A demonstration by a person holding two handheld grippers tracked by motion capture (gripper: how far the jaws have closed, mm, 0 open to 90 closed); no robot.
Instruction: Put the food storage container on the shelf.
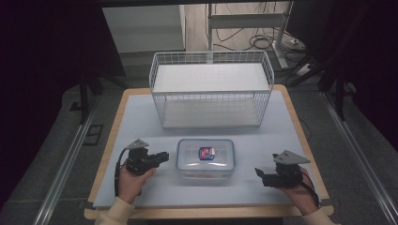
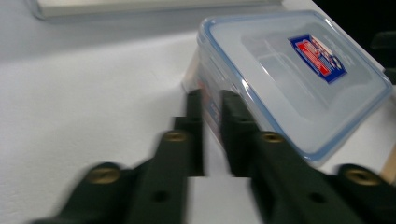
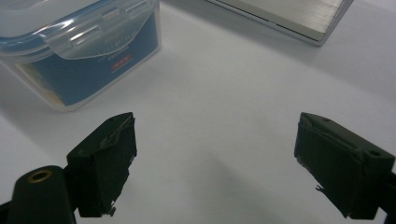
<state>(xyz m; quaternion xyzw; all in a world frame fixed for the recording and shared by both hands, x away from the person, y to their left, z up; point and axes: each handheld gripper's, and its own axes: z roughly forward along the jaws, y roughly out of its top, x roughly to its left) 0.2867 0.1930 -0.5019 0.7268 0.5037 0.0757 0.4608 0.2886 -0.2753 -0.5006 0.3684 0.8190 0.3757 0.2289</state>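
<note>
A clear plastic container (image 1: 205, 159) with a blue-rimmed snap lid and a red and blue label lies on the white mat, between my two grippers. My left gripper (image 1: 164, 156) is just to its left, pointing at its side. In the left gripper view the jaws (image 2: 212, 107) stand a narrow gap apart with nothing clamped, their tips close to the container's (image 2: 289, 70) near wall. My right gripper (image 1: 259, 176) rests to the container's right, a short way off. Its jaws (image 3: 215, 154) are wide apart over bare mat, and the container (image 3: 79, 46) is at the upper left of that view.
A white wire basket (image 1: 211, 89) with a solid white shelf and base stands at the back of the table. The white mat (image 1: 141, 117) covers a wooden tabletop. A person's hands hold both grippers near the front edge. Dark floor and rails flank the table.
</note>
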